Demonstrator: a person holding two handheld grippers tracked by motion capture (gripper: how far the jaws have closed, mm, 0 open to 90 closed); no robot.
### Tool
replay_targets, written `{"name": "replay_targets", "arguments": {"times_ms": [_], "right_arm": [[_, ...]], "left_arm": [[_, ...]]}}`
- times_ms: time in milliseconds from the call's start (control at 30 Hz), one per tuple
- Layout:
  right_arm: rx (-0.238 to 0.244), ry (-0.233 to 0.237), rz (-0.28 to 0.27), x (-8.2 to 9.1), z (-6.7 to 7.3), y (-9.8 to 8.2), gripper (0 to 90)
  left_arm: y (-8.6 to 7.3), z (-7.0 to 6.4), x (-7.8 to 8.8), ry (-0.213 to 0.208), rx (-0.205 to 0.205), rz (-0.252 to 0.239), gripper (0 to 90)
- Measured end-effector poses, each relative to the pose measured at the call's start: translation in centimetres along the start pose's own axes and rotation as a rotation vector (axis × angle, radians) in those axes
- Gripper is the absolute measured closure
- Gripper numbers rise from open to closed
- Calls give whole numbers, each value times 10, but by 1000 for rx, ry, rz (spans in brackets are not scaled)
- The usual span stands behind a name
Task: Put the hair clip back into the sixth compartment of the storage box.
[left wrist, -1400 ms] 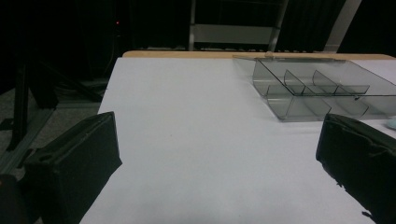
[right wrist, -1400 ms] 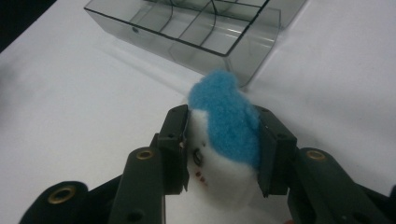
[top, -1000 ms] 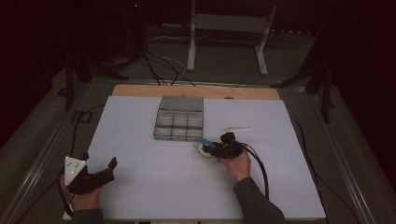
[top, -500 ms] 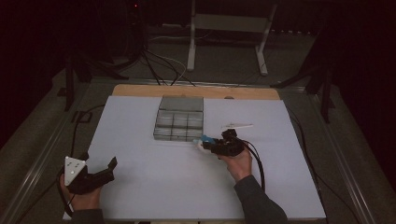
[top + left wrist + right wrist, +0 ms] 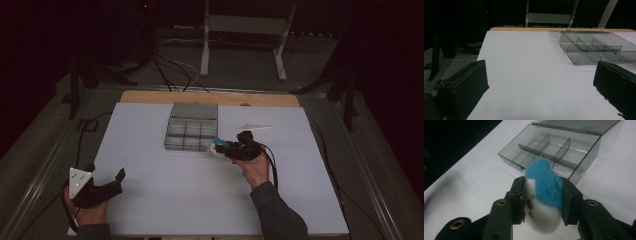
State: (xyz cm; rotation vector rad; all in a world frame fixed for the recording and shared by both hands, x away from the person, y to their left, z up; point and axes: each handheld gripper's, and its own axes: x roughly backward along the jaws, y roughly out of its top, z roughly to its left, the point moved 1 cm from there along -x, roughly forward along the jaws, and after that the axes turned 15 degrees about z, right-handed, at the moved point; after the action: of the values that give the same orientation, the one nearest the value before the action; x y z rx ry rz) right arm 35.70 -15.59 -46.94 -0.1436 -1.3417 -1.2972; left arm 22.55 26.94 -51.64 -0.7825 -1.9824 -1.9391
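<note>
A soft blue-and-white plush toy sits squeezed between both jaws of my right gripper, which is shut on it. In the high view the right gripper holds the plush toy just off the front right corner of a clear compartment box with its lid open. The same box lies beyond the toy in the right gripper view. My left gripper rests at the table's front left, open, with nothing between its jaws. The box shows far right in the left gripper view.
A white flat strip lies on the white table sheet to the right of the box. A wooden edge runs along the back of the table. Metal stand legs and cables lie on the floor beyond.
My right gripper has risen a little with the plush toy and drifted slightly toward the box corner. The left gripper has stayed put.
</note>
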Motion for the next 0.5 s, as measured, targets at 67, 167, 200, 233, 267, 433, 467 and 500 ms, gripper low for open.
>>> {"name": "replay_targets", "arguments": {"times_ms": [67,167,200,233,267,433,467,500], "right_arm": [[5,3,-5,1,1,5,606],[9,4,-7,3,1,8,607],[11,3,-7,3,1,9,606],[14,3,-9,4,2,11,607],[15,3,-6,4,2,13,606],[22,10,-6,6,2,19,606],[22,14,-7,6,1,21,607],[20,16,-7,6,1,22,606]], "left_arm": [[0,0,0,0,0,0,6],[0,0,0,0,0,0,6],[0,0,0,0,1,-1,6],[0,0,0,0,1,-1,6],[0,0,0,0,2,-1,6],[0,0,0,0,3,0,6],[0,0,0,0,2,0,6],[0,0,0,0,2,-1,6]]}}
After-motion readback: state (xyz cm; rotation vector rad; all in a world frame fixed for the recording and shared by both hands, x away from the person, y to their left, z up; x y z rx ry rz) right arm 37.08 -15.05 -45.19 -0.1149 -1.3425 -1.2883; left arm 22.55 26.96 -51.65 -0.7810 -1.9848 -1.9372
